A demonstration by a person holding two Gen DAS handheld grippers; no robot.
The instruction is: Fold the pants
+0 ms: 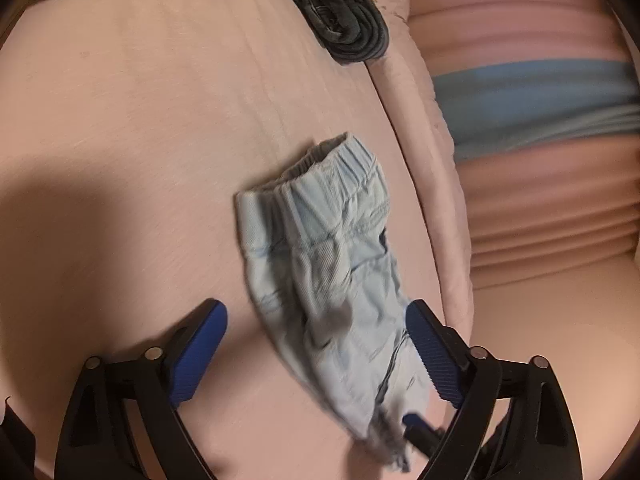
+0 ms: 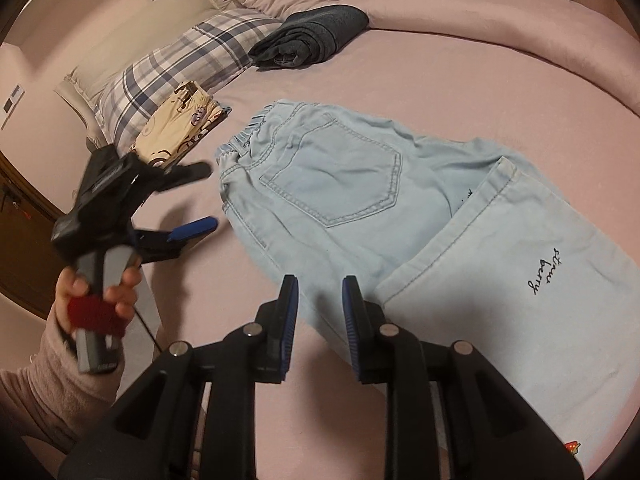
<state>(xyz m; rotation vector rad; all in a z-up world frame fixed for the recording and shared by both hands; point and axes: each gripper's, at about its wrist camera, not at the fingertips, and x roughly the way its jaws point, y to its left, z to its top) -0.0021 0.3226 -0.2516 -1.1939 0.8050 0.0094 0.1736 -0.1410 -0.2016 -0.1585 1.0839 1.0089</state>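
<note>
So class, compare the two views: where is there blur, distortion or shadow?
Left wrist view: motion blur smears the light blue pants and the background. Right wrist view: pants sharp, only the left gripper blurred; fisheye bends the pink bed; gripper shadows fall below.

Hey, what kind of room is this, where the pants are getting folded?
Most likely a bedroom: the light blue pants lie on a bed with a pink sheet, a plaid pillow sits near its head, and a pink duvet is bunched along the far edge.

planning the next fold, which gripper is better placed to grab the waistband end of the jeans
Left. The left gripper is wide open and empty beside the waistband of the jeans; the right gripper sits at the folded leg, jaws barely apart.
</note>
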